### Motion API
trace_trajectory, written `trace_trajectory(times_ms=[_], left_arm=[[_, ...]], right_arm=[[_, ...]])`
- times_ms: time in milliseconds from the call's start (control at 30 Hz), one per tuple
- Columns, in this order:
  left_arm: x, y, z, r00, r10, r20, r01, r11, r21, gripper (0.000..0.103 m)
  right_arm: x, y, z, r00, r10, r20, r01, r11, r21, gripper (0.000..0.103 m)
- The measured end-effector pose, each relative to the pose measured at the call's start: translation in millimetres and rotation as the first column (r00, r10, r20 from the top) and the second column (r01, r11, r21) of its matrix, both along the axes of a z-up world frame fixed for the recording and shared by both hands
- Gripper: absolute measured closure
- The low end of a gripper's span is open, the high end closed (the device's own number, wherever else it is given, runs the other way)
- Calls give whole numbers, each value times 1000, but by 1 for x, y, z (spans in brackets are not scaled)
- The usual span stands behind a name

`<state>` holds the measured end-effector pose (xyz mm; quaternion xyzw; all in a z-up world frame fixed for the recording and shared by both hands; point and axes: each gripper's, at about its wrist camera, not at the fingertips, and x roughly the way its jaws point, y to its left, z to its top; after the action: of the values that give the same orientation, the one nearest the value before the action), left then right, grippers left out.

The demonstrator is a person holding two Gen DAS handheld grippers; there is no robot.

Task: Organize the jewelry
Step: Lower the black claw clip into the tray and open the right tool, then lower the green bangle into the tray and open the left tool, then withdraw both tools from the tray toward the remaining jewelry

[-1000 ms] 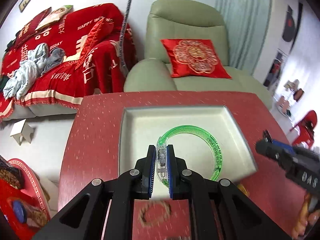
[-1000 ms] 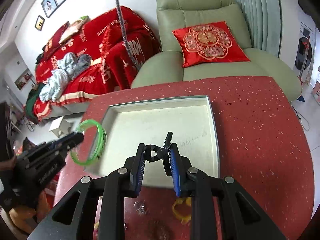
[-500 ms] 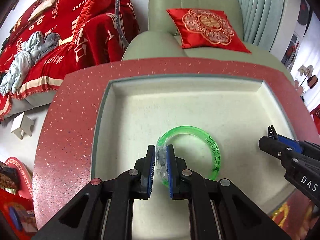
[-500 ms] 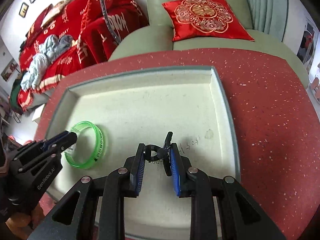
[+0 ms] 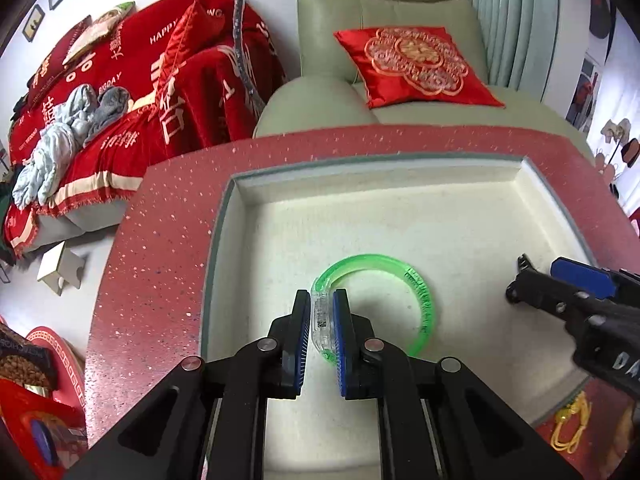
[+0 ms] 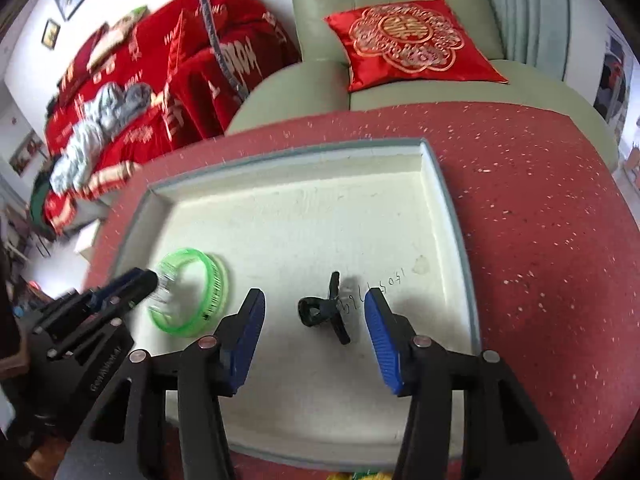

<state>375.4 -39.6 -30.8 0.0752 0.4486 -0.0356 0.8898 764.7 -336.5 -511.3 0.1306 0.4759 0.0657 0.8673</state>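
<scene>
The right gripper (image 6: 316, 316) has just been opening its jaws, and the black clip (image 6: 326, 312) now lies free between them on the floor of the white tray (image 6: 280, 184). The left gripper (image 5: 322, 320) is closed on the clear segment of the green bangle (image 5: 416, 296), which hangs low over the tray floor (contact is hard to judge). To finish well, I would lower the bangle until it rests, then release, keeping it apart from the clip. More jewelry (image 5: 570, 426) waits on the red desk (image 5: 160, 240).

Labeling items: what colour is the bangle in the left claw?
Translucent green bangle with a clear section; the left wrist view shows it best.
</scene>
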Motion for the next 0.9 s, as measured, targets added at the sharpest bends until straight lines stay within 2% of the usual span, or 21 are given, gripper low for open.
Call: trace_trajectory(times_ms=[200,367,400,433,467,567,733,800,900], left_arm=[[-19,5,21,999,0,40,1,1000,-29,73],[-50,12,37,998,-18,56,21,998,-66,73],[-59,15,41,998,-20,62,24,997,-73,69],[-66,16,43,998,-19,64,24,996,-83,27],[-74,19,46,998,-12,67,18,995,-99,0],[-103,26,59,991,-2,132,18,992,-126,0],[-140,32,65,990,-20,139,33,995,-91,0],[-150,37,60,993,-15,121,27,995,-91,0],[-160,46,48,998,9,58,-2,991,-131,0]], right_arm=[[-34,-9,35,997,-24,71,21,998,51,38],[-74,-13,52,994,-31,102,23,997,78,34],[-85,-14,55,994,-32,107,24,996,82,34],[-92,-14,56,993,-34,109,25,996,85,34],[-100,-14,56,994,-34,108,24,996,90,34],[-124,-14,52,995,-29,99,19,995,99,34],[-157,-12,38,998,-13,65,7,997,81,34],[-168,-11,32,999,-1,52,-3,998,68,20],[-182,-10,22,999,23,31,-24,999,39,20]])
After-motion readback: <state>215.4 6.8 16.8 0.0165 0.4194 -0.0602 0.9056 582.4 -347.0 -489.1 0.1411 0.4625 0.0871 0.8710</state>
